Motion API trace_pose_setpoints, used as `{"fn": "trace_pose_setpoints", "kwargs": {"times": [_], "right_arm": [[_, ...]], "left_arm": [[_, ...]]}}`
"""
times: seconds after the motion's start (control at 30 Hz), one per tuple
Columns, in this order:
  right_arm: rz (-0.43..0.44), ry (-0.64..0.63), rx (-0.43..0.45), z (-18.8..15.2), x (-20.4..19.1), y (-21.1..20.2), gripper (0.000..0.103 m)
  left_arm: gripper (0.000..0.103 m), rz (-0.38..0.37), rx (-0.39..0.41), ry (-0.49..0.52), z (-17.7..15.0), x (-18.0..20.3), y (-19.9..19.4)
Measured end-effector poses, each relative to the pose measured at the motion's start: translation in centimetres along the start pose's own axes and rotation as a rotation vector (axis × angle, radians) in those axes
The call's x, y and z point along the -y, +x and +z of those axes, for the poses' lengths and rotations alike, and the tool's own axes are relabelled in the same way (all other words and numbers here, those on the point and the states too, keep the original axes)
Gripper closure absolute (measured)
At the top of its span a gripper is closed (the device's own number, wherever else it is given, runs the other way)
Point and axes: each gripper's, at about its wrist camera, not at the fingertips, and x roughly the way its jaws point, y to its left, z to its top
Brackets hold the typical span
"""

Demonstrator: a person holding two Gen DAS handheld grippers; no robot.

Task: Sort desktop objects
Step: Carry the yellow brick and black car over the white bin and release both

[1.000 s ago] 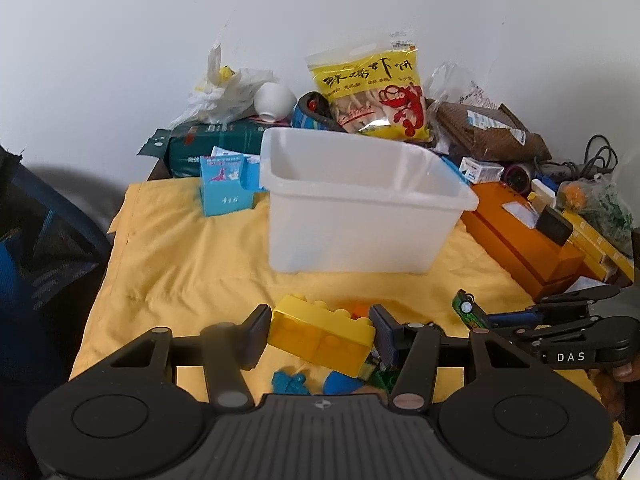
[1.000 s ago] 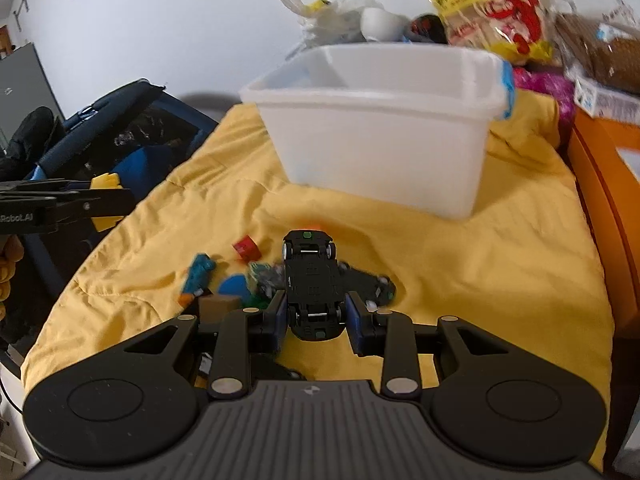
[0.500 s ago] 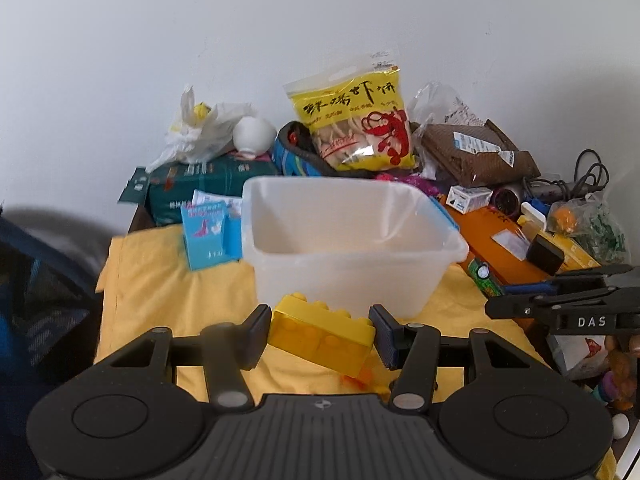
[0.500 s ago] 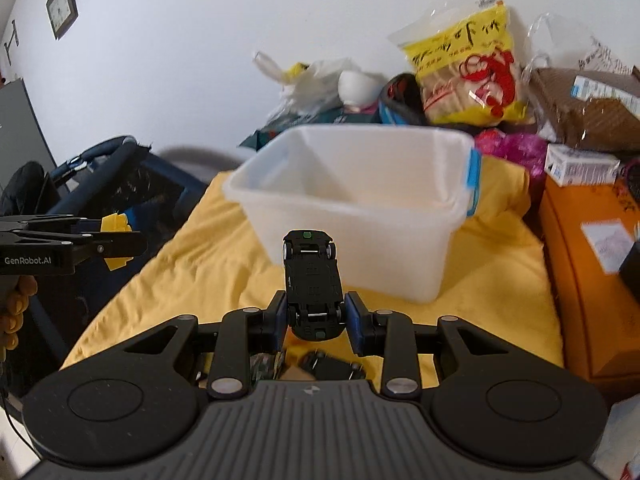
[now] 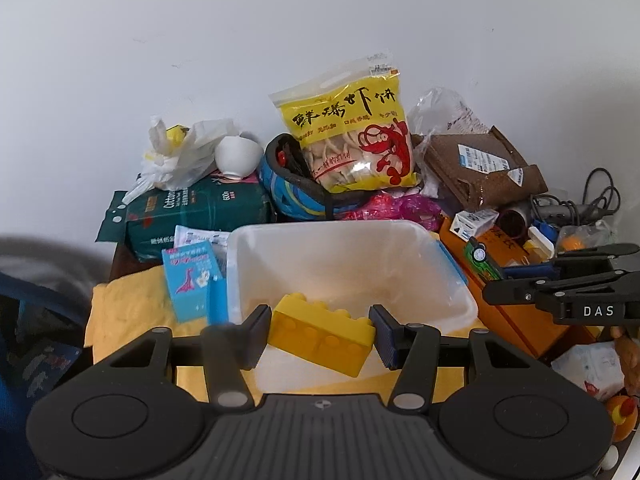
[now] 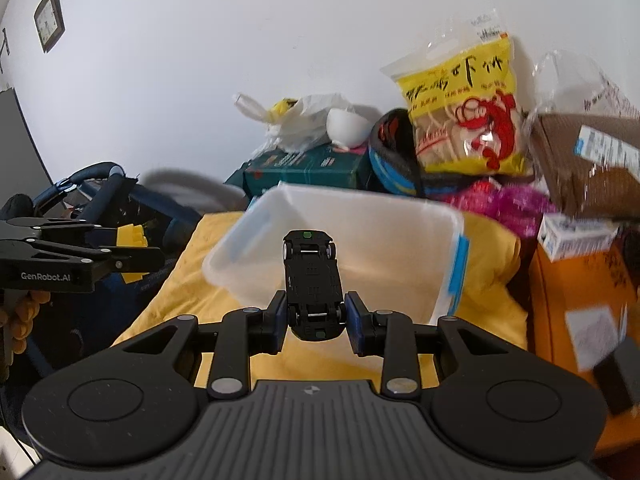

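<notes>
My left gripper [image 5: 320, 330] is shut on a big yellow toy brick [image 5: 322, 332], held above the near rim of the white plastic bin [image 5: 452, 280]. The bin looks empty inside. My right gripper [image 6: 316, 320] is shut on a toy car [image 6: 313, 284] turned belly up, its black underside facing me, in front of the bin [image 6: 452, 240]. In the left wrist view the right gripper [image 5: 516, 270] comes in from the right with the car's green end [image 5: 478, 256] showing. The right wrist view has the left gripper [image 6: 140, 250] at the left edge with the yellow brick [image 6: 132, 240].
The bin stands on a yellow cloth [image 6: 188, 280]. Behind it are a yellow snack bag [image 5: 352, 140], a green tissue pack [image 5: 196, 212], a white bowl [image 5: 238, 156] and a brown parcel [image 5: 480, 164]. Orange boxes [image 5: 516, 320] lie right, a small blue box [image 5: 188, 284] left.
Both grippers have risen from the cloth with their toys and moved toward the bin. The loose toys on the cloth have dropped out of view. The bin's inside now shows.
</notes>
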Motion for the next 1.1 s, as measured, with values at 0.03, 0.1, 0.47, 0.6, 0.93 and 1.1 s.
{"fn": "trace_pose_setpoints", "kwargs": {"times": [0.03,0.1,0.47,0.6,0.93,1.1], "right_arm": [[-0.01,-0.013,-0.004,0.6,0.0,0.3,0.069],[-0.02,-0.027,-0.018,1.5,0.3,0.8,0.069],[-0.025,0.02,-0.119,5.5,2.2,4.2,0.069],[-0.035,0.029,-0.156,6.4,2.5,5.7,0.069],[-0.087,0.006,-0.274,6.7,3.6,9.3,0.069],[-0.098,0.009,-0.319,6.5,4.0,10.8,0.069]], "left_arm": [[0.046,-0.003,-0.013,-0.001,0.5,0.0,0.5],[0.046,-0.01,-0.039,-0.003,1.4,-0.1,1.5],[0.046,-0.028,-0.132,-0.015,6.2,-0.1,6.0],[0.046,-0.034,-0.163,-0.017,7.0,0.1,7.6],[0.046,0.005,-0.241,-0.055,6.4,-1.3,11.0],[0.046,0.036,-0.256,-0.078,6.0,-1.9,11.9]]}}
